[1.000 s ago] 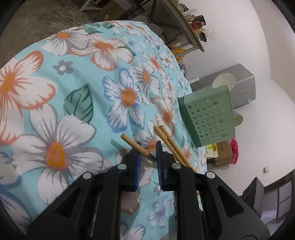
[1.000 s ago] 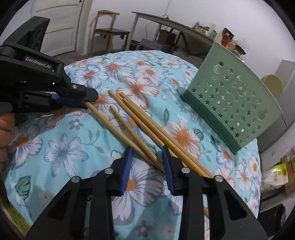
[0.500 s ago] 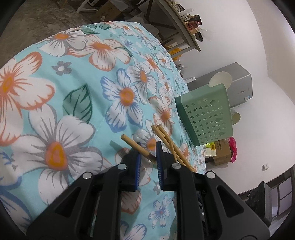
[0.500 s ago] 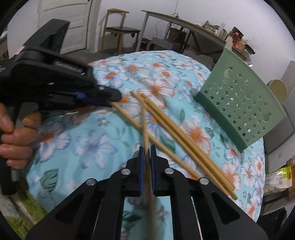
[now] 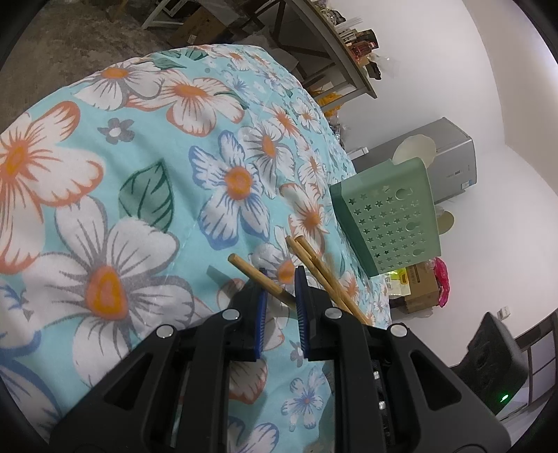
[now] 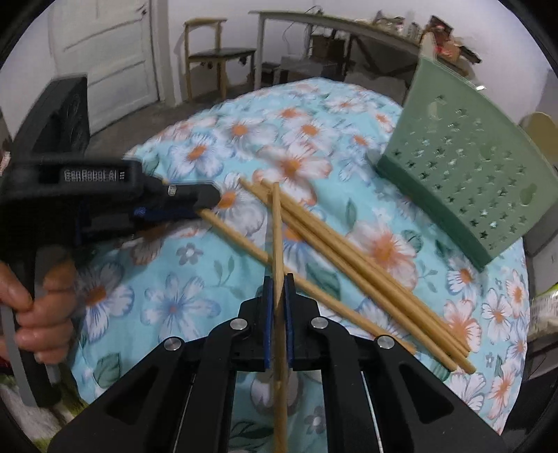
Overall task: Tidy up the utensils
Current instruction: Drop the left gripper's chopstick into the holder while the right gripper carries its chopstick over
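Note:
Several wooden chopsticks [image 6: 352, 254] lie on the floral cloth in front of a green perforated utensil holder [image 6: 464, 174]. My right gripper [image 6: 278, 285] is shut on one chopstick [image 6: 277, 230] and holds it lifted, pointing away from me. My left gripper [image 5: 280, 278] has its jaws slightly apart around the end of another chopstick [image 5: 254, 275], which crosses between the blue pads at a slant. That gripper also shows in the right wrist view [image 6: 205, 202] at the chopstick's left end. The holder shows in the left wrist view [image 5: 390, 216] beyond two chopstick tips [image 5: 303, 251].
The round table wears a blue floral cloth [image 5: 139, 167]. A wooden chair [image 6: 216, 55], a white door [image 6: 104, 45] and a long cluttered bench [image 6: 348, 28] stand behind it. A grey cabinet [image 5: 450, 153] and boxes [image 5: 418, 289] lie past the table's far edge.
My right gripper closed on one chopstick and lifted it off the pile, turning it to point forward. My left gripper stayed at the other chopstick's end.

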A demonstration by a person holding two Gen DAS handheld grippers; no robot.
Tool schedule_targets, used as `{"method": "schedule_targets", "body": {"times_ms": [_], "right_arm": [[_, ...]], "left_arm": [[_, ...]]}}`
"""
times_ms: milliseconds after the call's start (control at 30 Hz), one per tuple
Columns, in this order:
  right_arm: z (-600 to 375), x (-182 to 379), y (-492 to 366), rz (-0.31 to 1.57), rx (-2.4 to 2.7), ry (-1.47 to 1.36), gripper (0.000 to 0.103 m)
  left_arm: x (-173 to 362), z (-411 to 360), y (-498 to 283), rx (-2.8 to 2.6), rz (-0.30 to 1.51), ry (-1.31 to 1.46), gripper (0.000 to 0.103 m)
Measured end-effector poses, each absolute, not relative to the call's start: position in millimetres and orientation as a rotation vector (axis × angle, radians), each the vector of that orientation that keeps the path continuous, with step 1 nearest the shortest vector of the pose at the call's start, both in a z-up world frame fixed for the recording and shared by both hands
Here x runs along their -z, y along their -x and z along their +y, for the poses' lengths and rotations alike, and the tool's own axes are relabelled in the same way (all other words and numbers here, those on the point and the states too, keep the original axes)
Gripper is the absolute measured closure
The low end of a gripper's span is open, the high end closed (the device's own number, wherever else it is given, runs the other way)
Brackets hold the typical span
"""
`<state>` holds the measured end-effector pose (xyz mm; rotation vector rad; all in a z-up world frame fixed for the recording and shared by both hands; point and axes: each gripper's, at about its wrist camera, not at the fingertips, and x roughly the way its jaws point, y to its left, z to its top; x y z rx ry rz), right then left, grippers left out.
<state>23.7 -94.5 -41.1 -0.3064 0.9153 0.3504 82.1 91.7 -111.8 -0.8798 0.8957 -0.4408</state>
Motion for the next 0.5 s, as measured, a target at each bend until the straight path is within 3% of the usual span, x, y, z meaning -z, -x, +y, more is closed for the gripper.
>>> {"method": "schedule_targets", "body": {"times_ms": [267, 500], "right_arm": [[-128, -17, -11, 0.721, -0.266, 0.159, 0.097], [-165, -70, 8, 0.514, -0.190, 0.016, 0.097]], "left_arm": [[81, 101, -77, 0.460, 0.814, 0.845, 0.092], [-9, 105, -68, 0.514, 0.578, 0.658, 0.099]]}}
